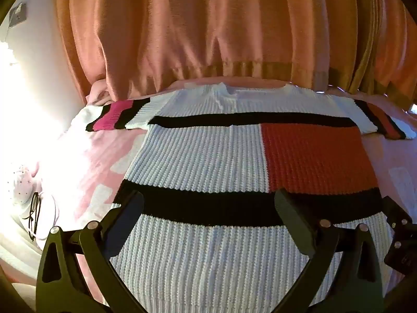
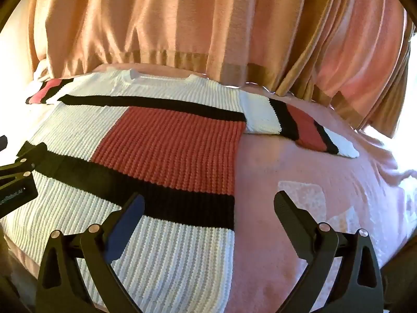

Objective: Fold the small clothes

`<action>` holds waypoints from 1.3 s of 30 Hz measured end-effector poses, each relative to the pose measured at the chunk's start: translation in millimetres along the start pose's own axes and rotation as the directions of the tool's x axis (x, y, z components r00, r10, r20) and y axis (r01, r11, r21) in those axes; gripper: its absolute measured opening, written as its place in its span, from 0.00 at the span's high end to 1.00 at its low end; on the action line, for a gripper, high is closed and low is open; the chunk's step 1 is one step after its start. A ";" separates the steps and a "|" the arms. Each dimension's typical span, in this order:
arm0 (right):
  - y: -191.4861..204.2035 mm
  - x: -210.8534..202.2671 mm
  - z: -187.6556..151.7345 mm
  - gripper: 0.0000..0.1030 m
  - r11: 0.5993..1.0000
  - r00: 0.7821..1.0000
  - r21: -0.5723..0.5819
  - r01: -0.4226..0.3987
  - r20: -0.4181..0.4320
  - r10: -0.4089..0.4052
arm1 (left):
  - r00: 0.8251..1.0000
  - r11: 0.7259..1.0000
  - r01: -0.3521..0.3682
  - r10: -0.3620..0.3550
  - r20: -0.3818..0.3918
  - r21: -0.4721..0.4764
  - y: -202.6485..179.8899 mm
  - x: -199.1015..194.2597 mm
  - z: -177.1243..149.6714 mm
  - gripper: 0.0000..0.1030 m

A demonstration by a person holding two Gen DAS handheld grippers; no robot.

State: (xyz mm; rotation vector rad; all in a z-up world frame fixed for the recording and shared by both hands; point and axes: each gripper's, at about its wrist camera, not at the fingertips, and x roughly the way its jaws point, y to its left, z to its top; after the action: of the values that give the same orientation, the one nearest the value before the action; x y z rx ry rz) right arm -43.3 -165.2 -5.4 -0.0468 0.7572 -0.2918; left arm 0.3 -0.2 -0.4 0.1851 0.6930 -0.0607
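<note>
A knit sweater (image 1: 203, 156) lies flat on a pink bed, white with black stripes and a red block, sleeves spread out to both sides. It also shows in the right wrist view (image 2: 166, 143). My left gripper (image 1: 208, 203) is open and empty above the sweater's lower part, over the lower black stripe. My right gripper (image 2: 208, 203) is open and empty above the sweater's right side edge. The right gripper's body shows at the right edge of the left wrist view (image 1: 398, 224). The left gripper's body shows at the left edge of the right wrist view (image 2: 15, 182).
The pink bedcover (image 2: 312, 182) stretches right of the sweater. Orange curtains (image 1: 208, 26) hang behind the bed's far edge. A pair of glasses (image 1: 34, 214) lies on white cloth at the left. Strong light glares from the left wall.
</note>
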 end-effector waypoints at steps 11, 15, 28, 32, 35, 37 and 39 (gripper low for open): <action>0.0 2.7 2.9 0.05 1.000 1.000 -0.008 0.000 -0.007 0.000 | 1.000 1.000 0.002 -0.002 -0.011 -0.012 -0.5 6.1 -5.0 0.05; -1.0 0.8 0.3 0.05 1.000 1.000 -0.020 0.002 -0.005 -0.002 | 1.000 1.000 -0.004 0.004 -0.010 -0.013 2.0 6.3 -6.2 0.05; 3.2 0.4 1.1 0.05 1.000 1.000 -0.009 0.003 -0.008 -0.003 | 1.000 1.000 0.002 -0.002 -0.024 -0.009 2.0 9.1 -5.7 0.05; 4.6 0.4 1.2 0.05 1.000 1.000 -0.010 0.002 -0.009 -0.002 | 1.000 1.000 0.003 -0.003 -0.028 -0.009 0.0 8.8 -6.1 0.05; 7.2 -0.1 1.2 0.05 1.000 1.000 -0.008 0.000 -0.009 0.000 | 1.000 1.000 0.005 -0.005 -0.031 -0.008 -0.8 9.6 -6.2 0.05; 8.3 -0.7 1.7 0.05 1.000 1.000 -0.006 0.000 -0.006 0.000 | 0.999 1.000 0.004 -0.004 -0.031 -0.009 -1.1 9.7 -6.0 0.05; 8.7 -1.3 2.0 0.05 1.000 1.000 -0.001 -0.004 -0.006 0.004 | 0.999 1.000 0.007 -0.007 -0.034 -0.009 -1.7 9.9 -5.8 0.05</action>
State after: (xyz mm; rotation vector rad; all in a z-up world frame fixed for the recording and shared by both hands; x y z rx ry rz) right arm -40.8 -156.7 -4.4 -0.0458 0.7632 -0.2878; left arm 4.1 -0.7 -11.3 0.1755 0.7278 -0.0610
